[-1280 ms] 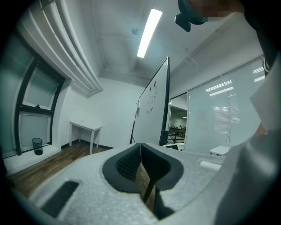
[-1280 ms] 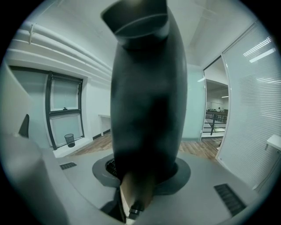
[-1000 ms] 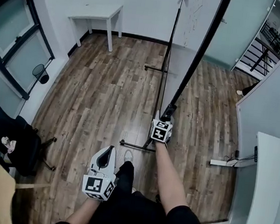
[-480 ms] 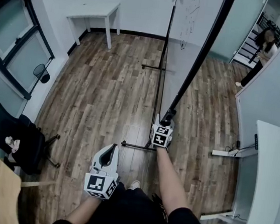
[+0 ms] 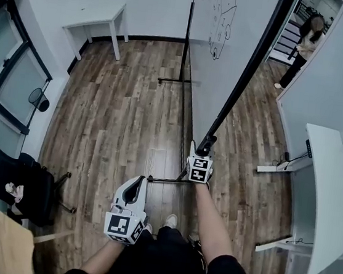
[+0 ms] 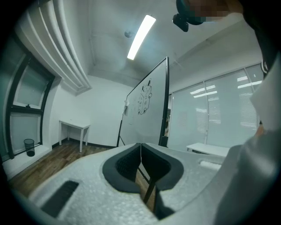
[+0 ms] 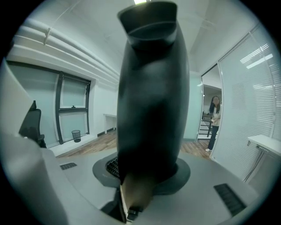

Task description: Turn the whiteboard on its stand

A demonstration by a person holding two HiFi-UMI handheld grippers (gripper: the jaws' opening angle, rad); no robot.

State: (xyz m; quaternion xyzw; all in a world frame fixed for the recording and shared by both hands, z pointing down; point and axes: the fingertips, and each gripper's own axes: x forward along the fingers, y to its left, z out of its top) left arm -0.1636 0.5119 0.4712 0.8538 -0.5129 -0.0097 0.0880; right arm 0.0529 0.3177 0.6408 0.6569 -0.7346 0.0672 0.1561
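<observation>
The whiteboard [image 5: 233, 41] hangs on its black wheeled stand [image 5: 165, 179], white face with a small drawing turned toward the left. My right gripper [image 5: 205, 148] is shut on the lower end of the board's black frame edge [image 5: 247, 74]. In the right gripper view that black frame [image 7: 151, 101] fills the space between the jaws of the right gripper [image 7: 145, 176]. My left gripper [image 5: 133, 184] hangs low beside my leg, away from the board. Its pads meet with nothing between them, as the left gripper view shows for the left gripper [image 6: 140, 154], with the whiteboard [image 6: 147, 114] beyond.
A white table [image 5: 95, 21] stands at the far wall. A person [image 5: 304, 38] stands in the doorway at the upper right. A white desk [image 5: 322, 195] runs along the right wall. At the left are a black chair [image 5: 5, 175], a bin [image 5: 38, 99] and a wooden panel [image 5: 3, 243].
The board has swung round with my right gripper holding its frame edge, so its drawn face now shows. A person has come into view at the doorway. My left gripper shifted slightly.
</observation>
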